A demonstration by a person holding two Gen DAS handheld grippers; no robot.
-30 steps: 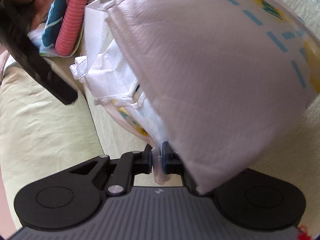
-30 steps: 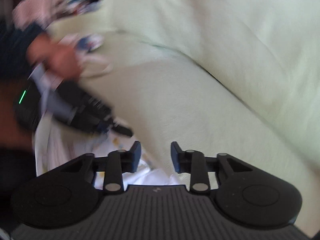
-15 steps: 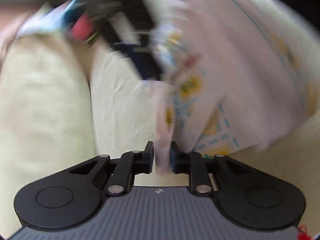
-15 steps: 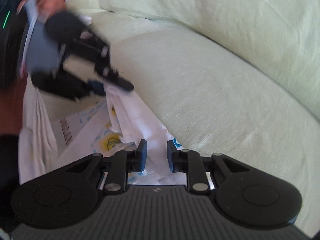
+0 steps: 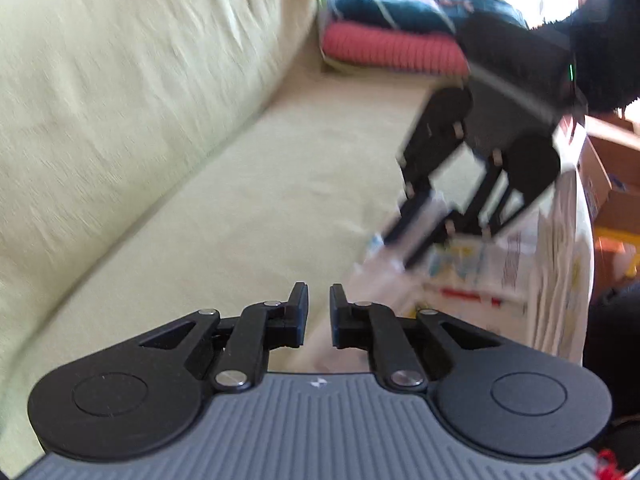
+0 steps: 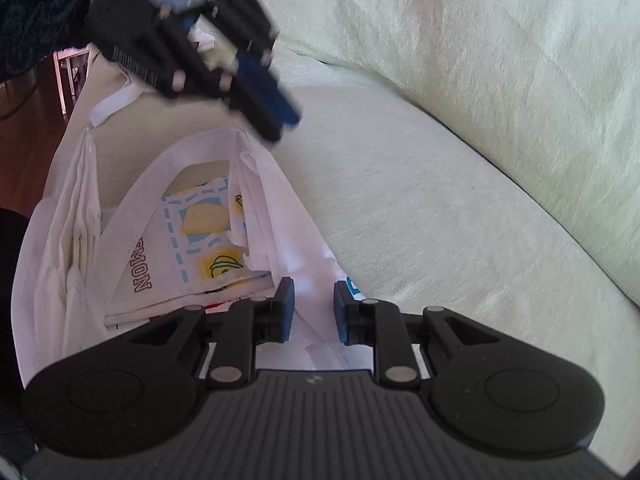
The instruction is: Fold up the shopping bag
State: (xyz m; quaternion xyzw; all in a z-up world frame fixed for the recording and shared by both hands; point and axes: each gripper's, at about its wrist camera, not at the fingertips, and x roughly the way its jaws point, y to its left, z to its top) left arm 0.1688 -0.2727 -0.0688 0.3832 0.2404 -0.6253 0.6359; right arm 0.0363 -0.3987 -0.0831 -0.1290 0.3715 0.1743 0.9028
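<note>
Bag (image 5: pixel 556 264) lies at the right of the left wrist view, white with blue, yellow and red print, draped over the front edge of the pale green sofa (image 5: pixel 224 184). Left gripper (image 5: pixel 319 316) sits low centre, jaws apart with a narrow gap, nothing between them; only sofa fabric and a blurred bag edge show beyond. Right gripper (image 5: pixel 400 236) appears upper right, motion-blurred, fingers pointing down toward the bag's near corner; whether it touches cloth cannot be told from here. Folded textiles (image 5: pixel 392 40), one pink over pale, one teal, stacked at the far end of the seat. Cardboard boxes (image 5: pixel 612 176) beyond the sofa at right.

Right wrist view: bag (image 6: pixel 168 240) spread on the seat left of centre, handle loop (image 6: pixel 128 208) arched over the printed panel, lettering "NOWE" readable sideways. Right gripper (image 6: pixel 314 308) is parted, pads (image 6: pixel 286 308) either side of a white fold of the bag but not pressed on it. Left gripper (image 6: pixel 280 120) hangs above the bag's far end, blurred, blue pads visible, jaw gap unclear in this view. Sofa (image 6: pixel 460 200) back cushion fills the right side.
</note>
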